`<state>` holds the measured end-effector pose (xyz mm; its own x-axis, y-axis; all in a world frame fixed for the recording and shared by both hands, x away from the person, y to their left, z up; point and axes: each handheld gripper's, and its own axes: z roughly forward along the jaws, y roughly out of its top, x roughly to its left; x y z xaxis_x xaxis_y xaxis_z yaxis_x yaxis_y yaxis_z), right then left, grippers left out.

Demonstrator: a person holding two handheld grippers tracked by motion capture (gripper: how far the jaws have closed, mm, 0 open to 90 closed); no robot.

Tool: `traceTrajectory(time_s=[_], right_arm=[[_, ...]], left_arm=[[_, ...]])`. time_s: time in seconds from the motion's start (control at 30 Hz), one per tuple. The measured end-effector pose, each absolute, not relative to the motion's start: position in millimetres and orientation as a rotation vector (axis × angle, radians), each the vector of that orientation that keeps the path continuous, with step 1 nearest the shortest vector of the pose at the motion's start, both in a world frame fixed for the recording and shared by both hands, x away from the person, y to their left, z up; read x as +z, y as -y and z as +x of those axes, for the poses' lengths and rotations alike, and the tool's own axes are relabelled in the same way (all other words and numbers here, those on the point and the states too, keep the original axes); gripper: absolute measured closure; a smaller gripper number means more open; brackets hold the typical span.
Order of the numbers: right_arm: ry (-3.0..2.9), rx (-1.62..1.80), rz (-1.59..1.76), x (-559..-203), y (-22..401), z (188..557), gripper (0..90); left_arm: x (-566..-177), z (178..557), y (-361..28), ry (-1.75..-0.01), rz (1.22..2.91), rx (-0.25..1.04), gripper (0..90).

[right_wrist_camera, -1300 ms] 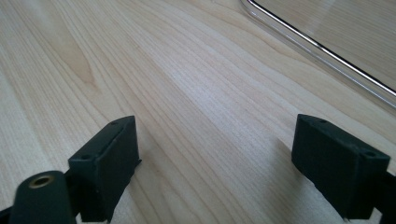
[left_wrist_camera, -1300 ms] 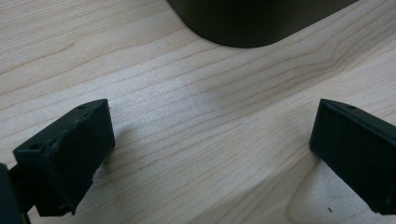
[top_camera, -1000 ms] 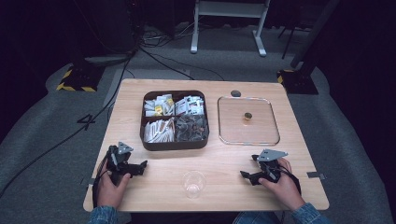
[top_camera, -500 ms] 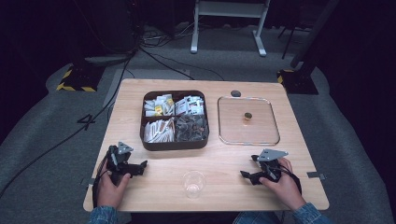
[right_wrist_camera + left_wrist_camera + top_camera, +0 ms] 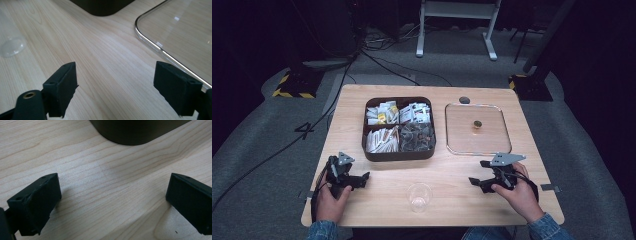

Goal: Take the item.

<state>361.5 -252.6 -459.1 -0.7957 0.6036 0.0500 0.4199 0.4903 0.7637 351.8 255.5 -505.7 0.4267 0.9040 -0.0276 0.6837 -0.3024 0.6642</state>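
- The bench [image 5: 362, 100] has bare wood along its near edge, between the two hands.
- The dark divided tray [image 5: 399, 128] and the clear lid [image 5: 477, 129] lie side by side beyond them, just apart.
- The right tool [image 5: 477, 181], jaws spread with nothing between and just now narrowing slightly, sits near the lid's near edge.
- The left tool [image 5: 358, 180], spread and empty, rests near the tray's corner.
- The clear cup [image 5: 419, 196] stands between the tools.

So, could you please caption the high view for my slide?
Two open grippers, left and right, flank a clear cup before a sachet box and glass lid.
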Motion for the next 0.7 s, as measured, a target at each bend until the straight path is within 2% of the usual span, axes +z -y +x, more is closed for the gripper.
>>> traceTrajectory(time_s=[0.23,0.7], right_arm=[[-2.507,1.218,0.884,-434,245,367,24.0],[-2.499,1.229,0.752,-404,221,383,20.4]], left_arm=[[-506,352,-256,-1.334,2.081,0.474,0.3],[-506,351,-255,-1.338,2.076,0.477,0.3]])
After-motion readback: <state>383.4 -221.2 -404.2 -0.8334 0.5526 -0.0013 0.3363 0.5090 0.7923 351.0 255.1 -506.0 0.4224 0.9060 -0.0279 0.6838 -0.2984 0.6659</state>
